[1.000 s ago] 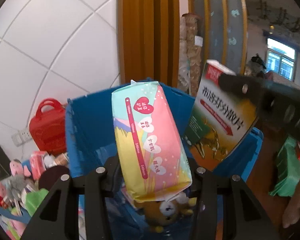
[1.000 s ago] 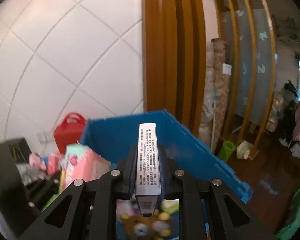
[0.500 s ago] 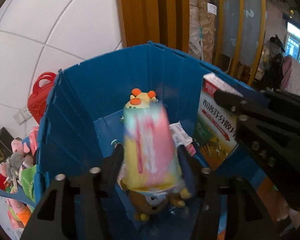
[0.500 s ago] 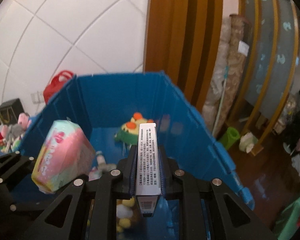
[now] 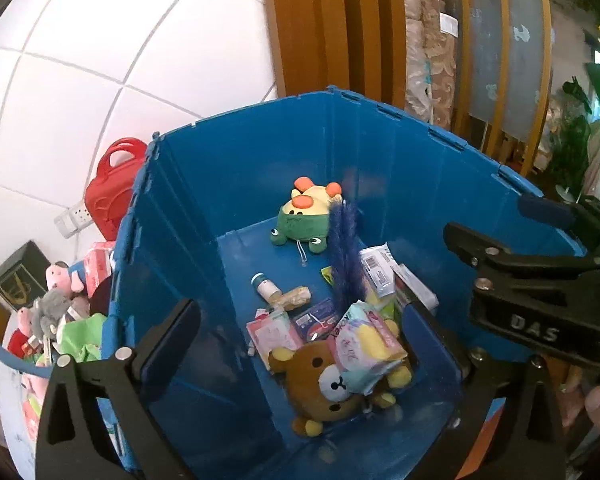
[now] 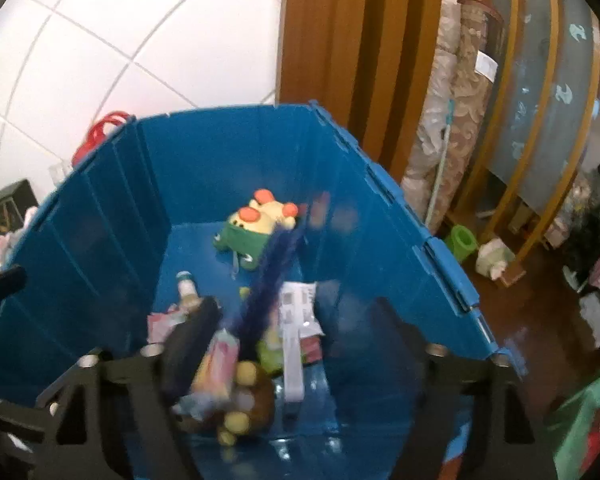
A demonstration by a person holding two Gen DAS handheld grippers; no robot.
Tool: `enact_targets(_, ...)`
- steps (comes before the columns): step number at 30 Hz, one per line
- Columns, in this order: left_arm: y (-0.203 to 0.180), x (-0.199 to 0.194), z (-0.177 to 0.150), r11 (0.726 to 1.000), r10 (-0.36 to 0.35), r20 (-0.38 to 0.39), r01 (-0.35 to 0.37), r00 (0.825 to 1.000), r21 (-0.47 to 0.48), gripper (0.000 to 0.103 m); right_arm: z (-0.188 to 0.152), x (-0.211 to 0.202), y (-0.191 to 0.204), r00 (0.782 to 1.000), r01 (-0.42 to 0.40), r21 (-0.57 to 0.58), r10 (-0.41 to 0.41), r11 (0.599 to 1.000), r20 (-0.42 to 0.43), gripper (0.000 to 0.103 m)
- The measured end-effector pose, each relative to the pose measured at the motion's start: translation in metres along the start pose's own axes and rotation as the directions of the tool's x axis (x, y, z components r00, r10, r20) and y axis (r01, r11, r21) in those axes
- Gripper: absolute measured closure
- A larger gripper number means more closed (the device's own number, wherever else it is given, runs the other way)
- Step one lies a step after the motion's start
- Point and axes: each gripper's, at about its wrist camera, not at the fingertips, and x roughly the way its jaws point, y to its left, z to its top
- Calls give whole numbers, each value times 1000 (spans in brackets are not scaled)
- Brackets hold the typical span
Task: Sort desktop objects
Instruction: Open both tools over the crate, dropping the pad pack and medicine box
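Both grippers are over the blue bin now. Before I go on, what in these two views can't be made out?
- Right wrist: motion blur smears the pastel pack and brown bear; labels are unreadable.
- Left wrist: the pastel pack hides part of the brown bear.
- Left wrist: the blue bin wall hides the toy pile behind it.
- Left wrist: the barcode packet print is too small.

You've got the blue bin (image 5: 188, 216) w/ brown bear (image 5: 324, 384), pastel pack (image 5: 364, 340) on it, frog plush (image 5: 304, 220) at back, small bottle (image 5: 265, 285), white box (image 6: 293, 356).
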Motion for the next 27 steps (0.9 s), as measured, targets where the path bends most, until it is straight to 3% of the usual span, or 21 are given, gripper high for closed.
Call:
enact_targets(3, 7, -10, -6, 1000, -3, 12, 3, 1000, -8, 1, -3, -12, 2, 1000, -4, 11, 4, 1000, 30, 1)
enact_targets(6, 15, -25, -13, 998, -63, 37, 64, 997, -11, 1, -7, -26, 9, 999, -16, 4, 16, 1000, 42, 1)
enact_targets(9, 25, -41, -22, 997, -77, 57, 78, 995, -14, 1, -13, -43, 16, 999, -22, 19, 21, 1000, 49, 0)
enact_targets(22, 88, -102, -55, 998, -13, 107, 19, 994, -57, 1, -32, -119, 72, 997, 1, 33, -4, 999, 76, 0)
enact_targets(27, 100, -116, -64, 998, -26, 127, 34, 992, -56, 1, -35, -132, 86, 996, 9, 44, -13, 999, 85, 0)
